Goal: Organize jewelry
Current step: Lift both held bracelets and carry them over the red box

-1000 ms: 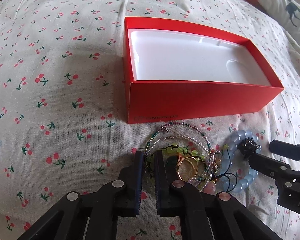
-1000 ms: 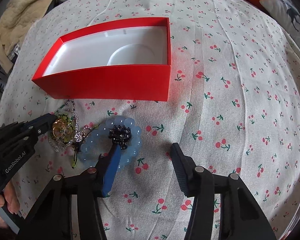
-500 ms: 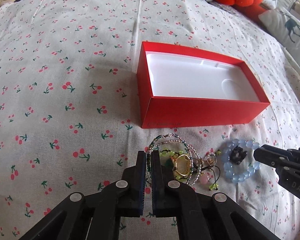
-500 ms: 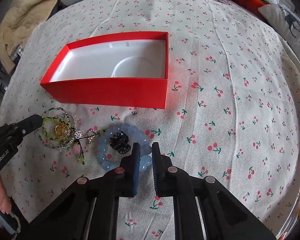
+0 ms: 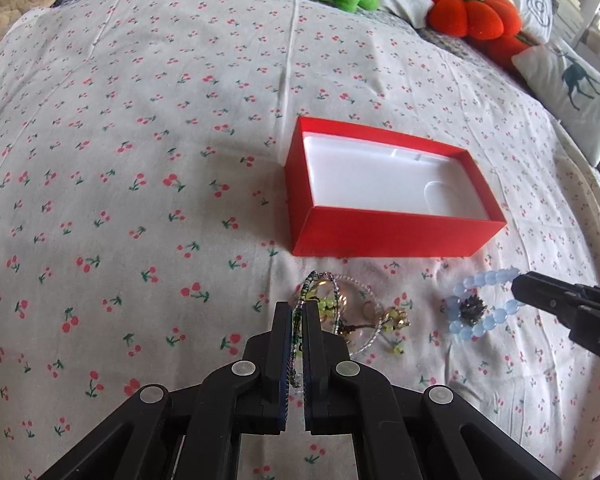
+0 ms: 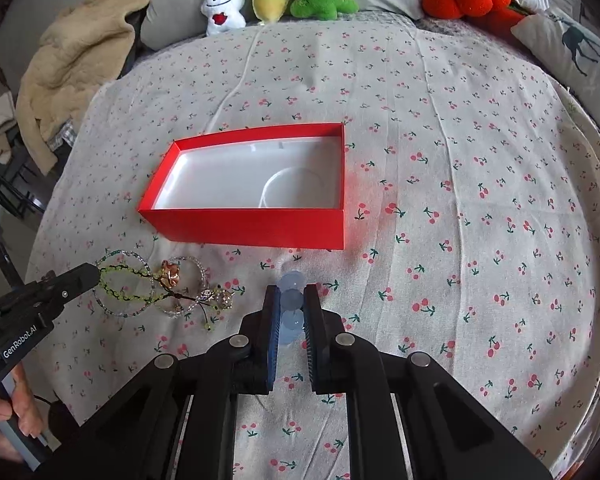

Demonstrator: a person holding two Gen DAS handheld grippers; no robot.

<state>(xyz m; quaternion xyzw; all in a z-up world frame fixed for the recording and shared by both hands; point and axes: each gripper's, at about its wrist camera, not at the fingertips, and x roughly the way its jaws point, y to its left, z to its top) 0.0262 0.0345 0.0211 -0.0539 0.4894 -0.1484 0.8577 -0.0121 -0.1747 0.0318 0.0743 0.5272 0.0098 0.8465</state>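
Once flat, blue bracelet (image 6: 290, 304) airborne.

Bright, even daylight in both views. Bedspread (image 5: 140, 120) well lit; soft shadow on it just left of red box (image 5: 380, 236), so light comes from right. White box floor near washed out; red glow spills onto cloth beside box's right wall in right wrist view. Strong fisheye bend: bedspread edges curve, dark vignette in corners of right wrist view. Centre sharp; beads between near fingers slightly soft.
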